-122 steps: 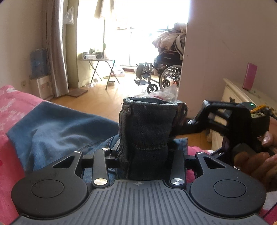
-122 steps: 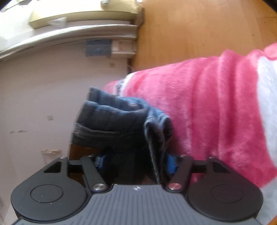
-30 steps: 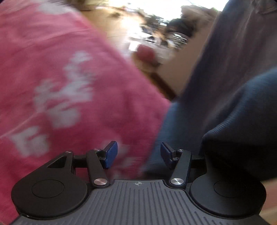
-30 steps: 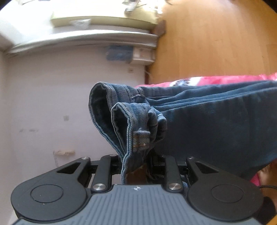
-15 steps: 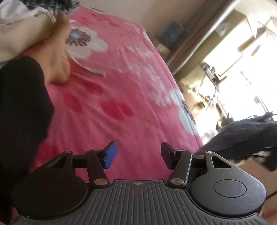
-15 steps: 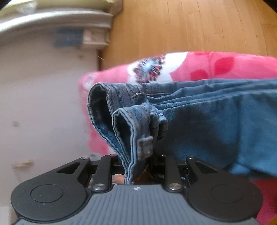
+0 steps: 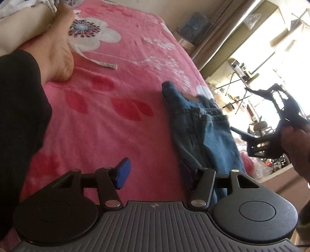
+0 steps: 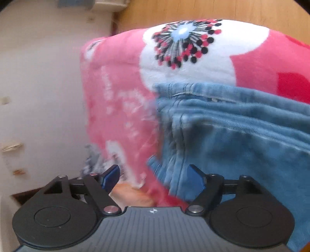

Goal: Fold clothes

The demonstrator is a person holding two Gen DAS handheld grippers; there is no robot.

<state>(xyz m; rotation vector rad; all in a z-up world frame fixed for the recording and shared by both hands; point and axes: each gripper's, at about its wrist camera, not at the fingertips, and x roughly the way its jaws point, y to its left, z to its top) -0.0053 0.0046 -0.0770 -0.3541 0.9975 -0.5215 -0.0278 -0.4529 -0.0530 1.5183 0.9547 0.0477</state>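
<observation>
Blue jeans (image 7: 203, 131) lying on the pink flowery blanket (image 7: 116, 97) at two o'clock, left gripper (image 7: 155, 170) opening with nothing inside, right gripper (image 8: 155, 177) opening, jeans edge loose between its jaws

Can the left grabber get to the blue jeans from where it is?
Probably yes. The left gripper is empty, its jaws opening, and the jeans lie flat on the pink blanket just past its right finger, with nothing between.

Pink floral blanket (image 7: 108, 120) covers the bed; bare foot (image 7: 58, 56) rests on it; wooden floor (image 8: 213, 9) beyond.
</observation>
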